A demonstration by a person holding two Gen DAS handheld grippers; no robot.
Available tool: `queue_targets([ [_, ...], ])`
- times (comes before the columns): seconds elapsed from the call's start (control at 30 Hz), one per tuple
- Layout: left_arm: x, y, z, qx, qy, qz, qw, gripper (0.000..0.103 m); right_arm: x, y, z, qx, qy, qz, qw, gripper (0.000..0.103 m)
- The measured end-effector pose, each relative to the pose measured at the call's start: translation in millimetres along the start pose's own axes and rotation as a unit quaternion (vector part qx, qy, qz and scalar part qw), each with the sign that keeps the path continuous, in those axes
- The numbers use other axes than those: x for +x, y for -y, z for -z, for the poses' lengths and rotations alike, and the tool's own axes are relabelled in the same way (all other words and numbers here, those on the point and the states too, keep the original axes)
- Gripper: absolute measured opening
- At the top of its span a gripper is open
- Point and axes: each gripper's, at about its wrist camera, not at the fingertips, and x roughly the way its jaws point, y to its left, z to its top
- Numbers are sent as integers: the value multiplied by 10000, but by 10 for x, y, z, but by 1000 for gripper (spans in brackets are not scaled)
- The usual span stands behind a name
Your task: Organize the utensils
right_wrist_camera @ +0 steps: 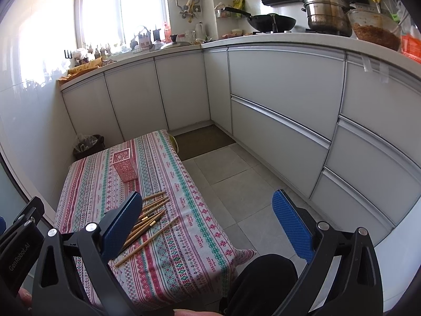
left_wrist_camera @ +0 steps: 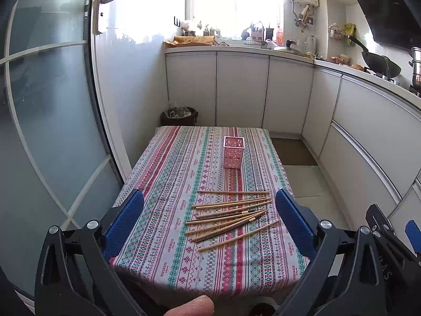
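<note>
Both grippers, left (left_wrist_camera: 210, 223) and right (right_wrist_camera: 208, 223), are hovering spread and empty (nothing started, seemingly); next, one should be pinching a chopstick (left_wrist_camera: 232, 192) for the holder (left_wrist_camera: 233, 152).

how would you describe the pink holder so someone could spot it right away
Look at the small table with the striped, patterned cloth in the middle of the kitchen floor. Past the loose chopsticks lying flat at its near end, toward the far edge, stands the pink holder. It is the only upright thing on the cloth: a square, open-topped basket with cut-out walls.
</note>
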Motion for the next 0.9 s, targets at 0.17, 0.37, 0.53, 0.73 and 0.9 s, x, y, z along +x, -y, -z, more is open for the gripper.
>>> queue_targets([
  [0.17,17,-8,0,-5,-18,10,10000,96,6,4,-13,0,-10,-3,10000,96],
  [0.37,20,-11,-8,-4,-26,12,10000,96,4,-3,-1,2,-12,0,10000,96],
  [0.53,65,-87,-54,-80,-26,36,10000,96,32,86,-12,295,-132,-149,9994,96],
  [0.73,423,-277,-571,-54,457,1232,9913,96,652,566,6,1837,-1556,-1288,9620,96],
  [0.9,1949,235,-291,1660,-1672,982,9669,92,1467,827,314,2642,-2720,-1490,9132,96],
])
